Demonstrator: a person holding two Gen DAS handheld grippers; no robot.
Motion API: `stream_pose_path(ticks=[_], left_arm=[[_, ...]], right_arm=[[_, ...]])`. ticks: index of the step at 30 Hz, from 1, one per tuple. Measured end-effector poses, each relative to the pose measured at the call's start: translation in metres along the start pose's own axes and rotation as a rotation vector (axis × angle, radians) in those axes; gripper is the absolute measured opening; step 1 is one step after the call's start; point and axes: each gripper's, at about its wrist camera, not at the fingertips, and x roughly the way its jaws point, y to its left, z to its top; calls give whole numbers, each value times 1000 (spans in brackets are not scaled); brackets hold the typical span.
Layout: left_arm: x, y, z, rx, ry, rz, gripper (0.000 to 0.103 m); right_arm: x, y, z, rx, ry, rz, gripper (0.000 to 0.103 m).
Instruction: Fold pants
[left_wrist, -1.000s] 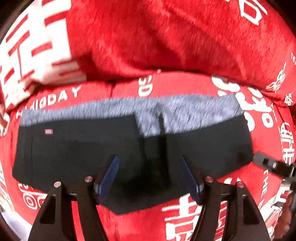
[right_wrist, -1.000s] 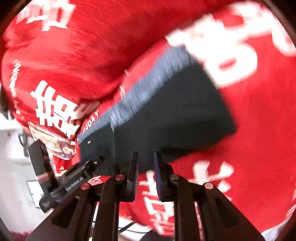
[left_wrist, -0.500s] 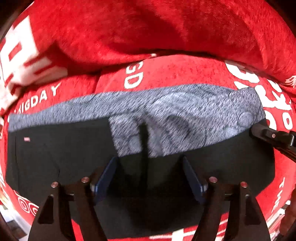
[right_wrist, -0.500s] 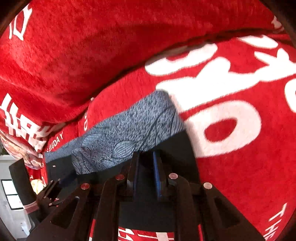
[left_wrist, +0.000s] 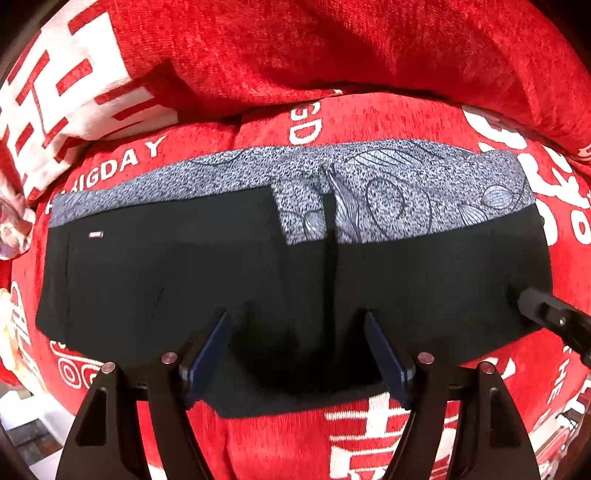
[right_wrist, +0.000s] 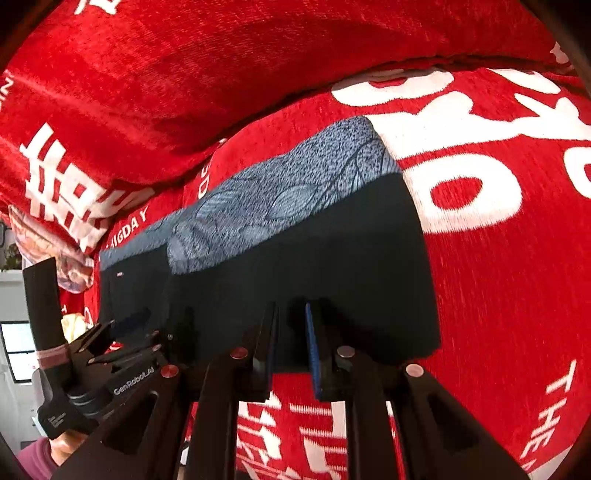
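We see a red sofa cover (left_wrist: 369, 55) w/ white lettering filling both views; a raised cushion part runs across the top of each frame, flatter seat below.

On the seat lie the pants (left_wrist: 184, 280), folded into a wide black block w/ a grey leaf-print band (left_wrist: 388, 181) along the top edge. In the left wrist view they span nearly the whole middle of the frame, left to right. In the right wrist view they run from center down to lower left. Small pale label near the block's upper-left corner in the left wrist view.

Left gripper (left_wrist: 297, 354) sits bottom center of its own view, over the pants' lower edge. Jaws have just been opening & stand roughly half apart; black cloth shows between the blue pads, pads not pressing on it.

Right gripper (right_wrist: 290, 347) sits bottom center of its view, above the block's near edge. Jaws nearly closed, only a narrow slit left; we can't tell if any cloth is pinched in it.

A person's sleeve shows at the far lower left of the right wrist view.
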Motion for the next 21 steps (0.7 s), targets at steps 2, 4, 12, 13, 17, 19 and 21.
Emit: stream_pose_path(ticks=[2, 4, 12, 13, 17, 19, 21], left_arm=[[-2, -1, -4, -8, 6, 4, 75], [-6, -3, -9, -17, 12, 6, 75], [-18, -17, -19, -13, 18, 14, 75], [-20, -19, -20, -11, 16, 18, 75], [-23, -25, -20, -14, 7, 27, 77], [-24, -28, -21, -20, 14, 37, 96], [-28, -31, -22, -26, -6, 48, 98]], right_arm=[[-4, -1, -3, -6, 8, 1, 17], [-8, -3, -7, -7, 17, 3, 18], [-15, -9, -16, -6, 59, 2, 22], [-15, -9, -16, -11, 63, 3, 22], [-17, -7, -16, -48, 71, 1, 32], [-17, -7, -16, -55, 81, 3, 36], [-17, -8, -15, -56, 88, 1, 39]])
